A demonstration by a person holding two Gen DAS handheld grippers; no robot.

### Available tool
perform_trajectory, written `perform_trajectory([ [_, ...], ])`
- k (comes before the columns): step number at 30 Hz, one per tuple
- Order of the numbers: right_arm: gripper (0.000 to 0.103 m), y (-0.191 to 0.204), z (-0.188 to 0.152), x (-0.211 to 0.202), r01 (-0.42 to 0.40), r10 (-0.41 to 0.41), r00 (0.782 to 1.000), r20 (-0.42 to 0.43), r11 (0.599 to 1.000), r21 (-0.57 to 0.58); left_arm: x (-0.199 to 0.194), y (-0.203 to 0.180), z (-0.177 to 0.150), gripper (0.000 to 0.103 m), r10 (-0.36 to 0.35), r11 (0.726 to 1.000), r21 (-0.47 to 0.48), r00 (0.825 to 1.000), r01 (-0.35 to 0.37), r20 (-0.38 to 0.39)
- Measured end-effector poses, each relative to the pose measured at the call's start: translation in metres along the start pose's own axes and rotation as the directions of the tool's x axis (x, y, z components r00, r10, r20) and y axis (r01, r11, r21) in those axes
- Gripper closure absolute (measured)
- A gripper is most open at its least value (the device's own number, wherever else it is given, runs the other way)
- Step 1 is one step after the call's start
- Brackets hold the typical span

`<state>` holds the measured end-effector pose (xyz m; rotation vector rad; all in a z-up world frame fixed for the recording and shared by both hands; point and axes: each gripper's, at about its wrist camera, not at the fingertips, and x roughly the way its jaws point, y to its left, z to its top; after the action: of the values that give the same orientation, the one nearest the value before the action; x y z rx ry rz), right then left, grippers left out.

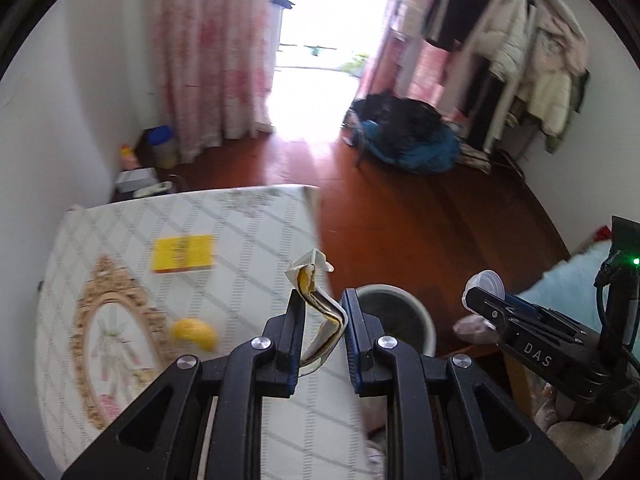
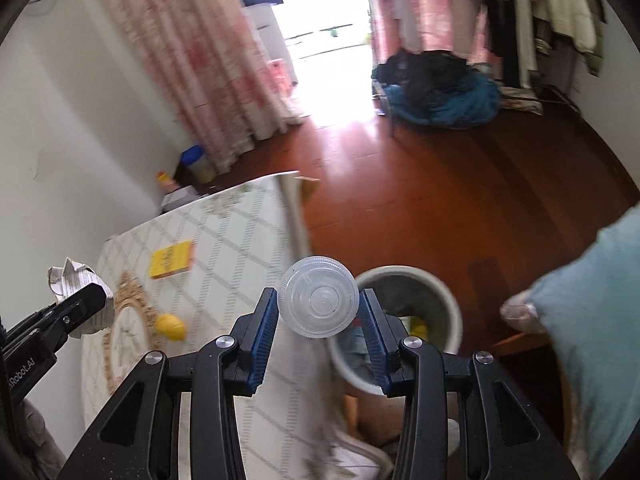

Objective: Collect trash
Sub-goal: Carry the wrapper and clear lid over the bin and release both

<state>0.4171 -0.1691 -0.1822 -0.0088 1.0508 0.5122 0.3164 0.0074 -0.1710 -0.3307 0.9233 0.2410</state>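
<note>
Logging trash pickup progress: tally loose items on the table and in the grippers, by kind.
Crumpled paper, in left gripper: 1
Clear plastic lid, in right gripper: 1
Yellow card on table: 1
Yellow lump on table: 1
Total: 4

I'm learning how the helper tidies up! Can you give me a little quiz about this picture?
1. What does the left gripper hold?
A. crumpled paper
B. a spoon
C. a sock

2. True or false: the clear plastic lid lies on the floor.

3. Fill in: the trash bin stands on the floor beside the ____.

Key:
1. A, the crumpled paper.
2. False, the right gripper holds it.
3. Table, where a yellow box and a yellow lump lie.
</note>
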Motion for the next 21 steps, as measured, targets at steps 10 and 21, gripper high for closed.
perform_trajectory([
  [10,0.060,-0.113,-0.007,0.021,0.108,-0.101,0.993,-0.064,0.988,0.111,0.107,-0.093,-0.003,0.088,-0.163,0.985,0.027,0.961,0.173,-0.221],
  [21,0.060,-0.176,-0.033,0.108,0.136,-0.094,0.972,-0.216,0.972,0.190,0.219,-0.110,-0.020,0.086,-0.212,0.977,-0.089,0.855,0.193,-0.473],
])
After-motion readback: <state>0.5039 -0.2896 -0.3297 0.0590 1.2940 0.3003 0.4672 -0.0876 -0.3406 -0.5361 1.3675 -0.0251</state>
